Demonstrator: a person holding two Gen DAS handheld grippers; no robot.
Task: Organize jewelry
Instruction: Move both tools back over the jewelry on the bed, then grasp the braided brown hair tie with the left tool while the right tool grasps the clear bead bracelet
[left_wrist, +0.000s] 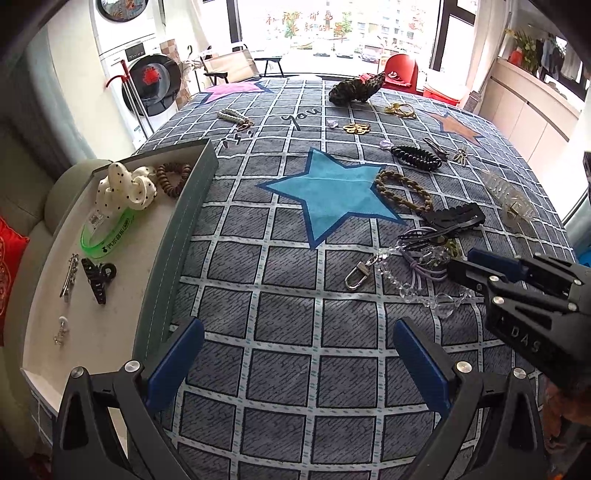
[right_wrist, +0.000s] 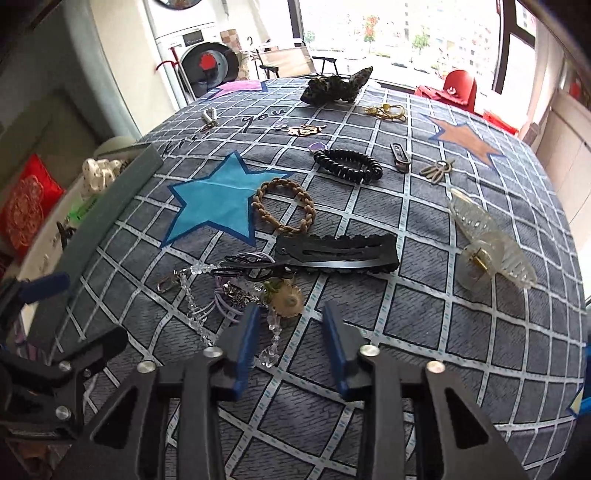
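**Inspector:** Jewelry and hair pieces lie in two lots. One lot sits in the grey-rimmed tray (left_wrist: 192, 206) at the left of the left wrist view: a polka-dot scrunchie (left_wrist: 125, 186), a brown spiral tie (left_wrist: 173, 179), a green wristband (left_wrist: 105, 238), a black claw clip (left_wrist: 98, 277) and a silver clip (left_wrist: 70, 275).

**Clerk:** And the rest?

**Inspector:** Loose on the checked bedspread (right_wrist: 406, 332). In the right wrist view a braided ring (right_wrist: 284, 210) lies at centre, just right of the blue star (right_wrist: 214, 199). A black spiral tie (right_wrist: 347, 166) is above it. A long black barrette (right_wrist: 340, 253) is below it. A clear claw clip (right_wrist: 487, 240) is at the right, and a leopard scrunchie (right_wrist: 336, 88) is at the top.

**Clerk:** Nearest the right gripper?

**Inspector:** A tangle at lower centre: purple cord (right_wrist: 225, 306), a pale flower piece (right_wrist: 286, 301) and a crystal bead chain (right_wrist: 267, 358). The right gripper (right_wrist: 290, 308) points down at its edge. The jaws are narrow but apart, with bare cloth showing between the blue pads. The bead chain runs just beside the left pad. I see nothing pinched.

**Clerk:** Left gripper?

**Inspector:** The left gripper (left_wrist: 295, 332) is at the bottom of its own view, jaws wide and empty over bare bedspread. Its left finger (left_wrist: 177, 354) is just beside the tray rim. I cannot tell whether it touches the rim.
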